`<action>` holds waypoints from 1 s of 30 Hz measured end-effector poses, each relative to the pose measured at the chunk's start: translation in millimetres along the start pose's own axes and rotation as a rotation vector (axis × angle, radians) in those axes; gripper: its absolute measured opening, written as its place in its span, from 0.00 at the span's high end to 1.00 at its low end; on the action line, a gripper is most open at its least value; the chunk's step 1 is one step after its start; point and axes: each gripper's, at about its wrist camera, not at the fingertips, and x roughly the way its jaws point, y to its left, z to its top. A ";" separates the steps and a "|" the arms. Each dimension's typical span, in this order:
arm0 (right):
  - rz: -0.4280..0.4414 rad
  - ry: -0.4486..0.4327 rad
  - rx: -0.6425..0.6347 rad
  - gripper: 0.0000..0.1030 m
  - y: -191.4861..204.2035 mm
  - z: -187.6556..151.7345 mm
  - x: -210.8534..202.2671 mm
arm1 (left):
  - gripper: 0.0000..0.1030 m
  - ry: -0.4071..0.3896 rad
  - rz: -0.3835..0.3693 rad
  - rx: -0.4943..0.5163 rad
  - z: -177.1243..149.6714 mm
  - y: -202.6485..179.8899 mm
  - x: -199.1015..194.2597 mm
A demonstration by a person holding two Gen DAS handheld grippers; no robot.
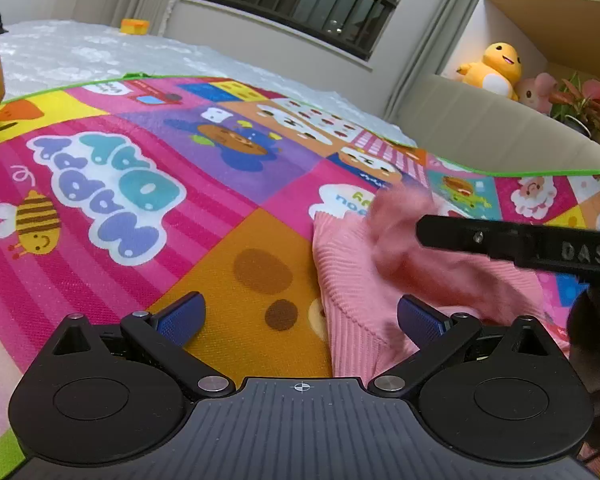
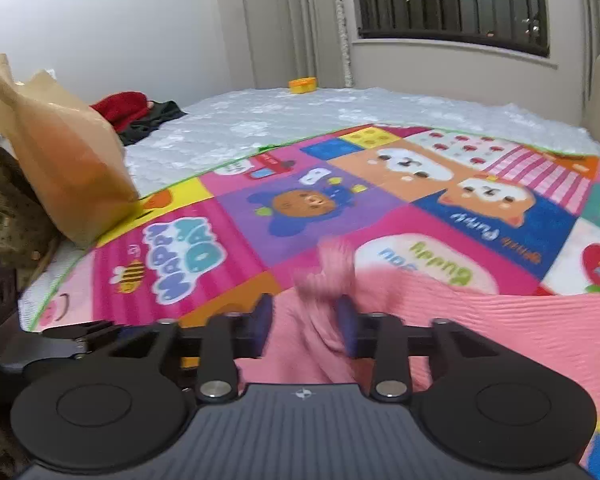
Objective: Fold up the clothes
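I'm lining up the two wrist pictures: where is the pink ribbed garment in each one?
Left wrist: pink ribbed garment at lower right, its edge between the open fingers.
Right wrist: lower centre to right, a blurred bunch between the fingers.
Shared landmark: the bee on the play mat.

Colourful cartoon-print play mat (image 2: 300, 208) spread over white quilted mattress (image 2: 292, 116). Translucent tan plastic bag (image 2: 60, 160) at mat corner; red and dark heaped clothes (image 2: 136, 114) behind. Yellow plush toy (image 1: 496, 66) and pink plush toy (image 1: 538, 90) beside potted red-leaved plant (image 1: 584, 106).
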 end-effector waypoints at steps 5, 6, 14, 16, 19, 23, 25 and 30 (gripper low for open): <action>0.038 -0.076 -0.014 0.41 -0.4 3.4 -30.1 | 0.00 -0.001 -0.009 -0.012 0.0 2.0 -0.2; 0.022 -0.094 -0.008 0.39 -6.1 3.8 -39.4 | 0.00 -0.001 -0.011 -0.015 -0.1 2.4 -0.3; -0.222 -0.149 0.075 0.39 -73.7 -14.6 -87.8 | 0.00 0.005 -0.243 -0.140 17.1 15.8 -13.5; -0.292 -0.135 0.087 0.39 -91.5 -27.7 -90.0 | 0.00 0.007 -0.354 -0.134 28.4 6.9 -17.9; -0.355 -0.121 0.133 0.39 -113.8 -48.1 -93.5 | 0.00 0.027 -0.388 -0.081 46.1 -21.7 -8.9; -0.429 -0.155 0.179 0.39 -128.7 -77.5 -108.4 | 0.00 0.170 -0.341 -0.195 51.4 -41.2 39.3; -0.446 -0.177 0.222 0.39 -136.6 -91.9 -121.0 | 0.03 0.195 -0.276 -0.223 45.1 -48.6 56.7; -0.478 -0.219 0.376 0.36 -165.1 -127.9 -150.8 | 0.52 0.135 -0.091 -0.176 34.0 -70.5 80.3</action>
